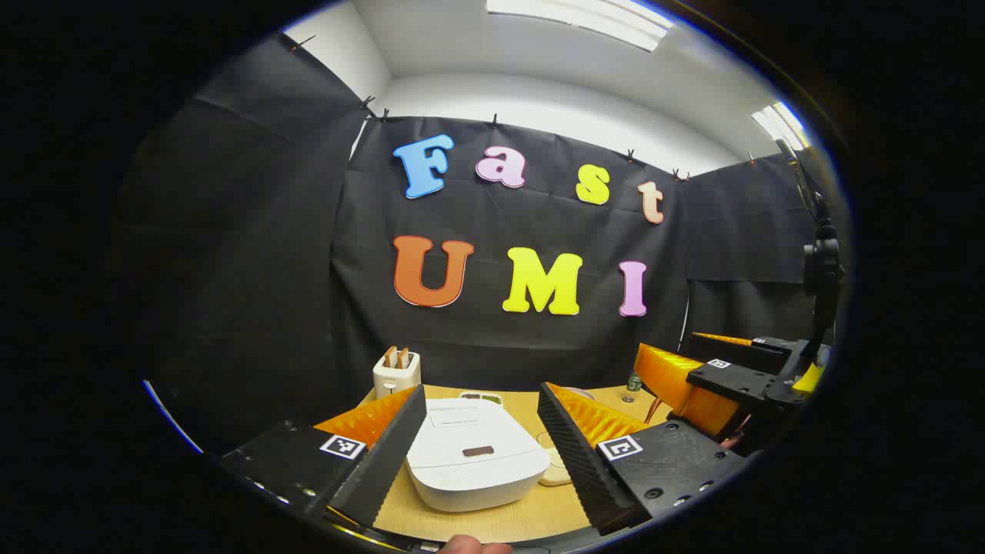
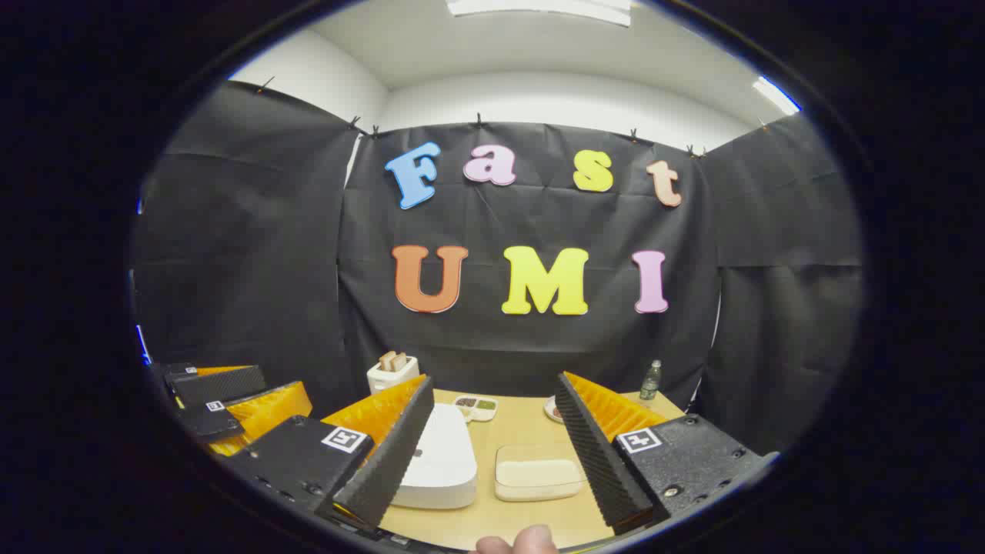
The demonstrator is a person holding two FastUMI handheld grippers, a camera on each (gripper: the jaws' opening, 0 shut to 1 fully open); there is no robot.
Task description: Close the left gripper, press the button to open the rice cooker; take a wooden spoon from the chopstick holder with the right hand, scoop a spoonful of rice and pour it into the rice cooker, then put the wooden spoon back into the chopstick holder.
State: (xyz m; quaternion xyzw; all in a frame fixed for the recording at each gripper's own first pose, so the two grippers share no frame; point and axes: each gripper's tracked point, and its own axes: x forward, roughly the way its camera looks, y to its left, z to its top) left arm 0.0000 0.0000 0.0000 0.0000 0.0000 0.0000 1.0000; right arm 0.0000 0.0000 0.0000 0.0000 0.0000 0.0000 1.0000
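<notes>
hovering over the table — left gripper [image 1: 481, 431] and right gripper [image 2: 492, 431] gape empty above the closed rice cooker [image 1: 469, 462].

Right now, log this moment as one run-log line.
stage: start | left gripper: jaws open, above closed white rice cooker | right gripper: jaws open, empty | clear rectangular rice container: on wooden table, right of cooker
</notes>
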